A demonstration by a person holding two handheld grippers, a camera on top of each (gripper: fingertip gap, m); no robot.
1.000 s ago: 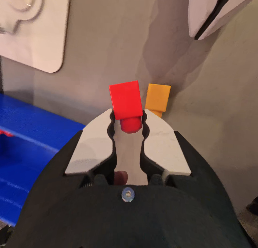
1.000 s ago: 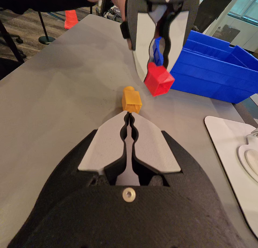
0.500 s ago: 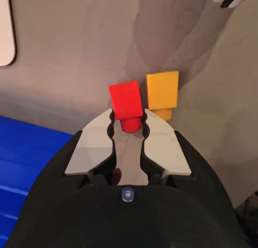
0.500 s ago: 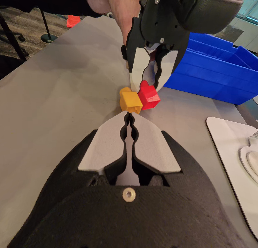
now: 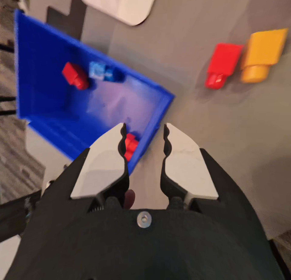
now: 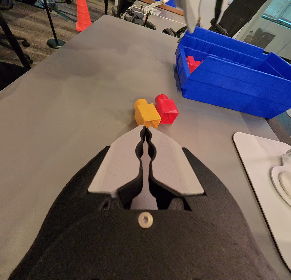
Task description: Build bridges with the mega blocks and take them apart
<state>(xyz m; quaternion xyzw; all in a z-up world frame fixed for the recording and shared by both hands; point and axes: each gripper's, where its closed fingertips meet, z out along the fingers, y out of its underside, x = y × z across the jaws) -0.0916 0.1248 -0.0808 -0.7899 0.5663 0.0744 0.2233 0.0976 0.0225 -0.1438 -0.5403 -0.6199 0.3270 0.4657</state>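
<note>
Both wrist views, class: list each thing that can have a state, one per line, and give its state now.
Left tool: open, nothing between its fingers, above the bin's edge.
Right tool: shut, tips at the yellow block's open end.
Yellow block: lying on its side on the table.
Red block: lying on its side, against the yellow one.
Blue bin: open-topped, red blocks inside.

Black claw (image 6: 145, 127) body, grey wavy-edged fingers (image 6: 124, 162), silver screw (image 6: 145, 220)

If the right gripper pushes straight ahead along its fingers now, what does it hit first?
The yellow block. The right gripper is shut, its tips right at the block's open near end, apparently touching it. The red block lies just right of that line.
</note>
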